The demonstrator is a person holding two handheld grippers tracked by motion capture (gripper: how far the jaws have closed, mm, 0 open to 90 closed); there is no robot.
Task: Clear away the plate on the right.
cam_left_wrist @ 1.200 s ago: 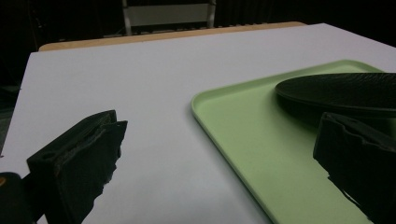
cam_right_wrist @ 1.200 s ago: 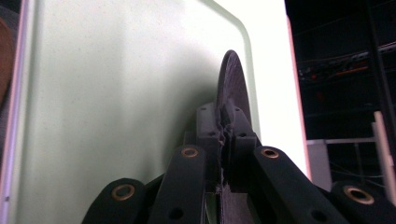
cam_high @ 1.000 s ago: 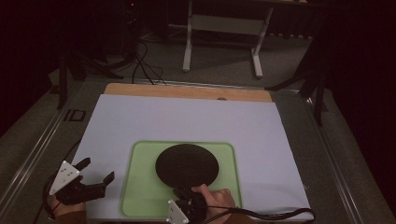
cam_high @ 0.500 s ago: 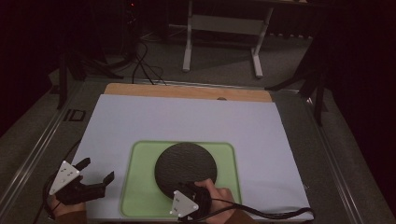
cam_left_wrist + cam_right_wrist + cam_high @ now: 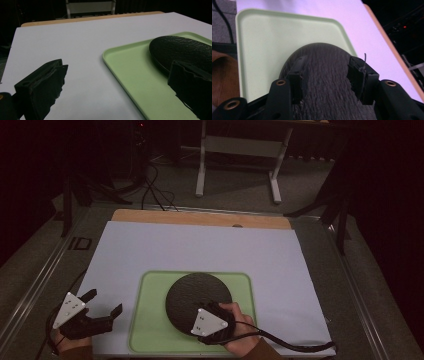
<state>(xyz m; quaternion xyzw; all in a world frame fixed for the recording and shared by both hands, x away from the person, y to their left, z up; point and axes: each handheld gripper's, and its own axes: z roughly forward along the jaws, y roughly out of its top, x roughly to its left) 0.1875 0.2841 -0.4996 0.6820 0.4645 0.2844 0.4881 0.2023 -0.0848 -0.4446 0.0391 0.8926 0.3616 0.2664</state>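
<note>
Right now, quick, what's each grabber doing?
Left gripper: open, holding nothing.
Right gripper: jaws just opened, over the black plate on the green tray, not gripping it.

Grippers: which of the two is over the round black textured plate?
The right gripper, its fingers apart above the round black textured plate on the light green tray. The left gripper is beside the tray.

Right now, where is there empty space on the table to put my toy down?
The white sheet lies bare between the wooden strip at the far edge and the green tray, and to the tray's right. It is crowded near you: the black plate sits on the tray, the right gripper is over the plate, and the left gripper is beside the tray.
</note>
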